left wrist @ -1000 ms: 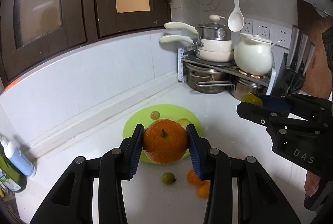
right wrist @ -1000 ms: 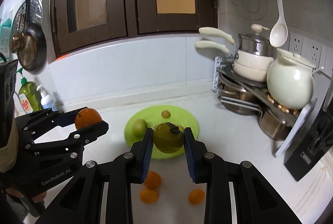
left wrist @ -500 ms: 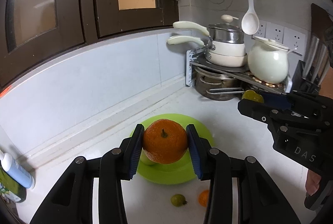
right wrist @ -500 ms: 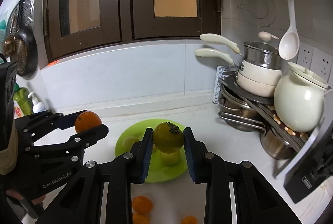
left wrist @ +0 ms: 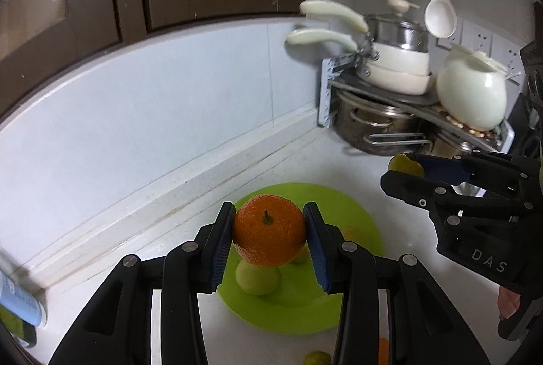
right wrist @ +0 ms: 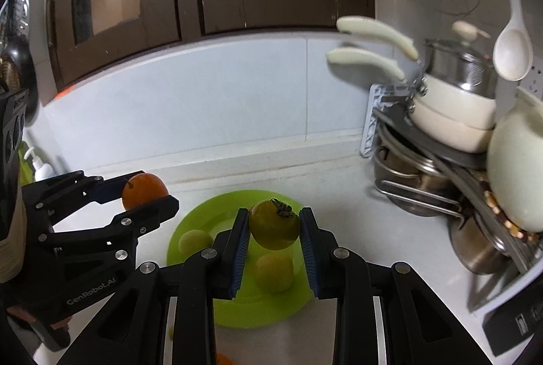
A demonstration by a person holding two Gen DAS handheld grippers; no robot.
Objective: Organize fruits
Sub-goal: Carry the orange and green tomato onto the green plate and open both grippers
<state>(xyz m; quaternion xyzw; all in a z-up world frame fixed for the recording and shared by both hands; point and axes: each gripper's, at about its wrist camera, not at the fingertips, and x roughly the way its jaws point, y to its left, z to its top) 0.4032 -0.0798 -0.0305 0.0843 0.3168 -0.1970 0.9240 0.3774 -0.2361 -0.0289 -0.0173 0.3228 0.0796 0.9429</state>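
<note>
My left gripper [left wrist: 269, 237] is shut on a large orange [left wrist: 268, 234] and holds it above the near left part of the lime-green plate [left wrist: 342, 205]. My right gripper [right wrist: 274, 226] is shut on a yellow-green tomato [right wrist: 274, 224] with a dark stem, held above the same plate [right wrist: 203, 215]. Pale green fruits lie on the plate [left wrist: 258, 278] [right wrist: 195, 239] [right wrist: 274, 271]. Each gripper shows in the other's view: the right one [left wrist: 405, 170] and the left one [right wrist: 146, 192].
A rack of pots and pans [left wrist: 390, 100] and a cream kettle [left wrist: 470, 93] stand in the back right corner. A small green fruit [left wrist: 317, 358] and an orange one [left wrist: 382, 348] lie on the white counter in front of the plate. A soap bottle [right wrist: 39, 166] stands far left.
Both grippers have moved forward over the plate with their fruits still held. The loose fruits on the counter have slid toward the bottom edge of the views.
</note>
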